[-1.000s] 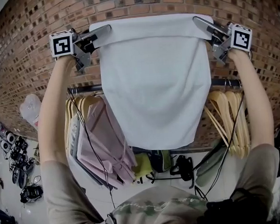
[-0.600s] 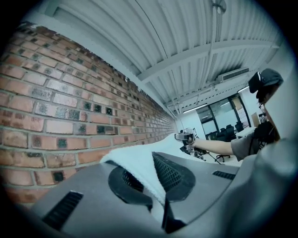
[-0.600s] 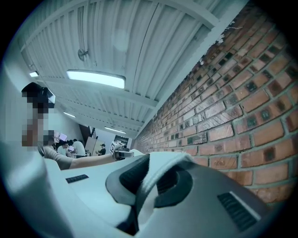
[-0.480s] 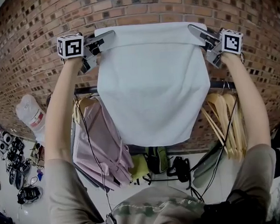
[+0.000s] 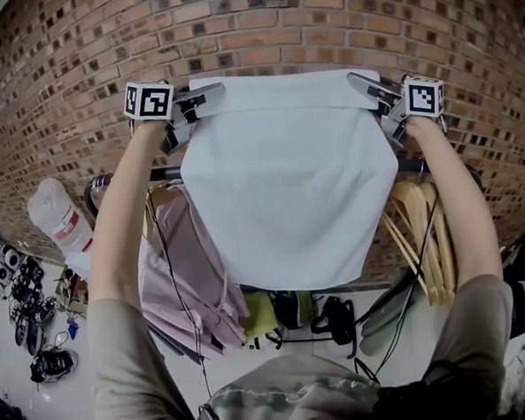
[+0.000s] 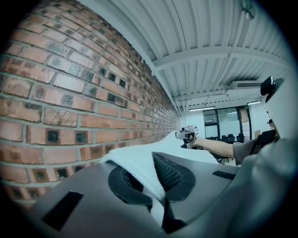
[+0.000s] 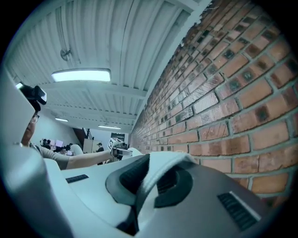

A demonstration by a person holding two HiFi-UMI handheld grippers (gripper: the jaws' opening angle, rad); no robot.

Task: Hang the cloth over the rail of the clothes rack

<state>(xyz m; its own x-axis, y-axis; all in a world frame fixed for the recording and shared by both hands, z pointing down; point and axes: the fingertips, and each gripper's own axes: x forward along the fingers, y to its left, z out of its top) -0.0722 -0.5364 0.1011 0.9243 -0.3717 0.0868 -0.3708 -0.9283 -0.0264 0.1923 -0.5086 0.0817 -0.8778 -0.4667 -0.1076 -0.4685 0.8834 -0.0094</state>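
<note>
Cloth (image 5: 289, 185) hangs spread at frame centre, above and across the rail (image 5: 158, 174). Its top corners are clamped in the closed left gripper (image 5: 204, 95) and right gripper (image 5: 366, 85). This looks like the draping step, and next the top edge must come down over the bar, which already holds wooden hangers (image 5: 419, 231) right and a pink garment (image 5: 182, 272) lower left.

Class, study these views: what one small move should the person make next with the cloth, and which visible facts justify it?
Probably carry both grippers forward over the rail, toward the brick wall, then lower them. The left gripper and right gripper are each shut on a top corner of the cloth, which hangs spread in front of the rail, its top edge above it.
</note>
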